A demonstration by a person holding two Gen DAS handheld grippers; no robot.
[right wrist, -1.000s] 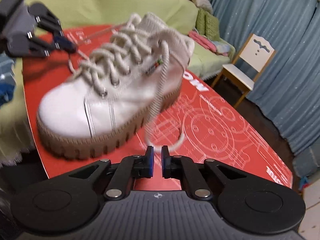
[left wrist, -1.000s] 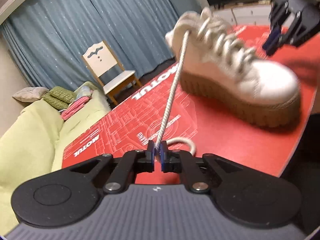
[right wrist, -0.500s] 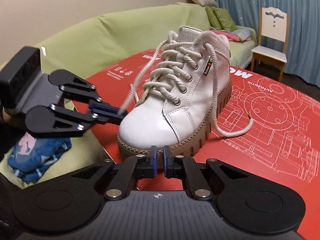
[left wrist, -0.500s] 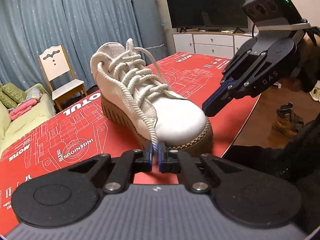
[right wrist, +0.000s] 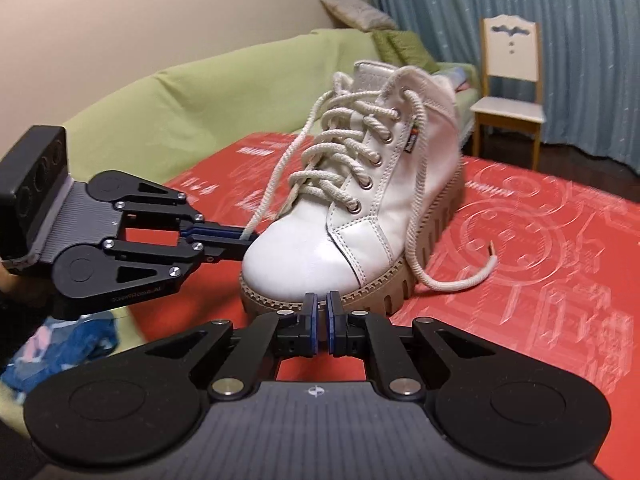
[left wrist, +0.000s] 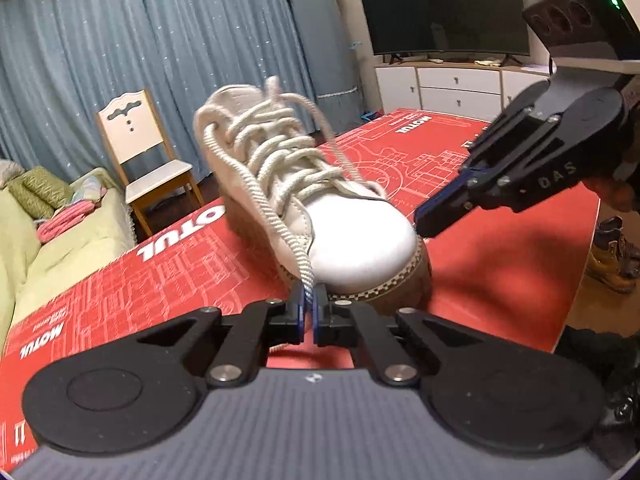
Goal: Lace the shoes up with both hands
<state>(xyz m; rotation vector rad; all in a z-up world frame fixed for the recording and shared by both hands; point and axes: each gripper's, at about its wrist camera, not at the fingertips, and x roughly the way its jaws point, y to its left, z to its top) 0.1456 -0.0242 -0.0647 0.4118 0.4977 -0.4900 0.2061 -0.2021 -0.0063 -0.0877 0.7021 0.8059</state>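
While the white glossy leather boot with a tan lugged sole stands upright on the red printed mat, toe toward both cameras, its cream rope lacing is crossed through every visible eyelet up to the collar.

Item, left gripper: jaws pinched narrow on the left-hand cream lace end, which runs from the top eyelet down the boot's side to the blue pads; seen also from the right wrist view, level with the toe cap.

Item, right gripper: jaws nearly together, a thin gap between them, holding nothing; it hovers just in front of the toe.

Item, loose right-hand cream lace end: hangs from the top eyelet and trails onto the mat beside the sole, tip free.

Step in hand, judged: threading appears done; ends being gathered for tying.

Next move calls for: the right jaws to part and reach right to pinch the trailing end near its tip, without nudging the boot.
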